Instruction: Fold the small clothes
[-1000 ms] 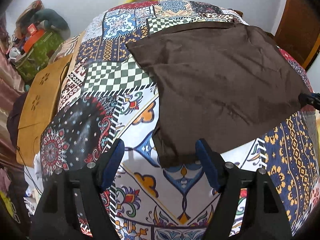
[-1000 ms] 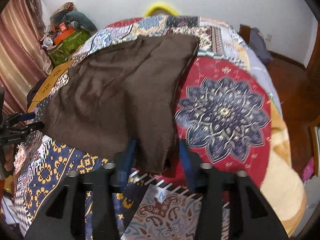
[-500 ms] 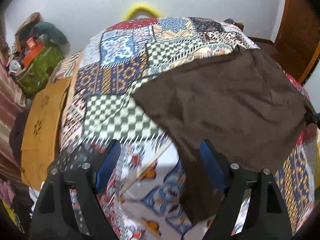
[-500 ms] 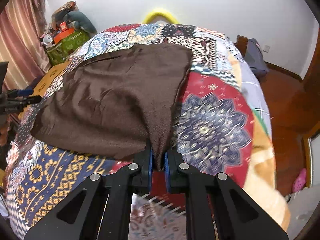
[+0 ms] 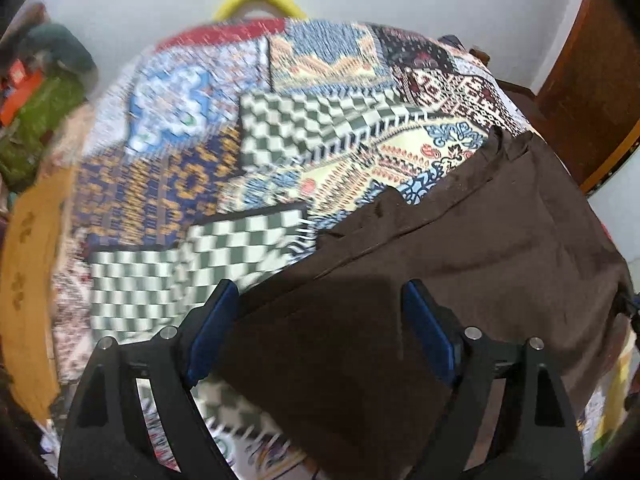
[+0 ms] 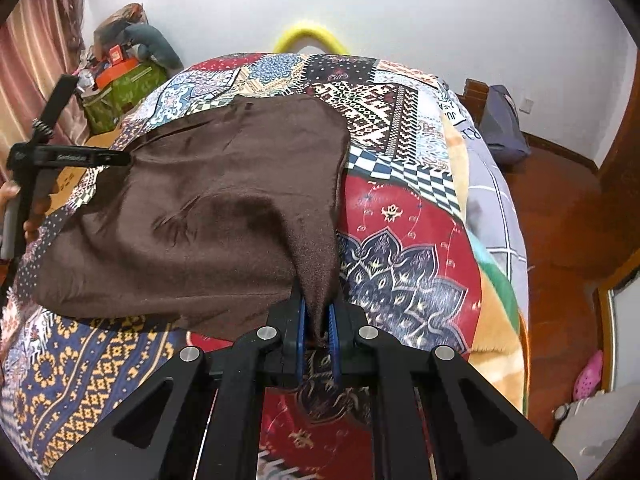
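Right claw (image 6: 318,330) pinches brown cloth (image 6: 208,208) corner; only left view shows left claw (image 5: 320,324) wide, just opened, over cloth.

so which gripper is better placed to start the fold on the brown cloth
Right. The right gripper is already shut on a corner of the brown cloth, lifting it. The left gripper is open over the cloth, gripping nothing.

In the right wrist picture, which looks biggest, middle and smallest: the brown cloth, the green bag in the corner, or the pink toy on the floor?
1. Brown cloth, largest by far.
2. Green bag.
3. Pink toy, smallest.

The cloth lies nearest the camera, so it looks extra big.
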Tool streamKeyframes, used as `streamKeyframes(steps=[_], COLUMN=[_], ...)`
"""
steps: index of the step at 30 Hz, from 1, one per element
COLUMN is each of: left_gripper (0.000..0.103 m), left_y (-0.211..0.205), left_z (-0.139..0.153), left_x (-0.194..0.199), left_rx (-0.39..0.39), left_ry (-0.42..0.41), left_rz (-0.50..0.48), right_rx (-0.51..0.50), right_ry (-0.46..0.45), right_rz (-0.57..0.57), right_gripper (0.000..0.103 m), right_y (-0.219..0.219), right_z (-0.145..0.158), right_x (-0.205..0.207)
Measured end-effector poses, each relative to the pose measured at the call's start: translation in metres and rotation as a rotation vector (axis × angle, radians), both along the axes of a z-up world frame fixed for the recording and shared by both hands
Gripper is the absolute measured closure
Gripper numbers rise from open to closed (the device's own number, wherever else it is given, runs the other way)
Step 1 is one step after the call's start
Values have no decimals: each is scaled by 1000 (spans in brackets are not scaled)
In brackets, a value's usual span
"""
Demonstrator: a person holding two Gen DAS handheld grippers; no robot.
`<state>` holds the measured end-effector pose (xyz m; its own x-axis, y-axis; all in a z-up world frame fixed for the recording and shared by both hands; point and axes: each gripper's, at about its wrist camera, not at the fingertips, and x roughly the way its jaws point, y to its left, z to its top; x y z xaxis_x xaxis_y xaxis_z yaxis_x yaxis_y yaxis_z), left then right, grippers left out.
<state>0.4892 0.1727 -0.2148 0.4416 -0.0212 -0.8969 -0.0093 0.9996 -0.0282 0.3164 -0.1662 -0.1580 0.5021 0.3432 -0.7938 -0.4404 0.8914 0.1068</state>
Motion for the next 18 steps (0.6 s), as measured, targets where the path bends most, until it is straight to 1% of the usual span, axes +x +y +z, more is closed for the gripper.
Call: streamKeyframes(steps=[1,3,5,7,8,10,12,15,18], left_gripper=[19,19,27,40,44,70,85,89,91], left_y=[-1,-3,-6,-13,-16,-20,-24,-29,-29], left_z=[-4,-8,-10,-11,-11,-8,-5,-2,-1], left_x=[3,6,5,3,1,-4,-11,-24,-38], left_rx=[-4,0,-8,11,25,33,28,89,123], left_ry=[4,-17,-33,-43,-50,-60,-59,-59,-47], left_rz=[-6,-2,-12,-32,-43,-66,-86,-95,-95], right_rx=[-4,-8,6,16,18,24,26,15,2], right_ry=[-2,-2,3,5,2,0,-2,-14,-18], right_rz=[2,1,-10,-19,-23,-29,-35,-51,-47], right_gripper=[95,95,95,95,95,95,94,93,87], right_y=[0,0,-1,0,1,3,5,8,10], right_z=[-1,-2,-5,-7,-8,-7,-5,0,4], right_x=[2,5,9,11,12,14,15,13,9])
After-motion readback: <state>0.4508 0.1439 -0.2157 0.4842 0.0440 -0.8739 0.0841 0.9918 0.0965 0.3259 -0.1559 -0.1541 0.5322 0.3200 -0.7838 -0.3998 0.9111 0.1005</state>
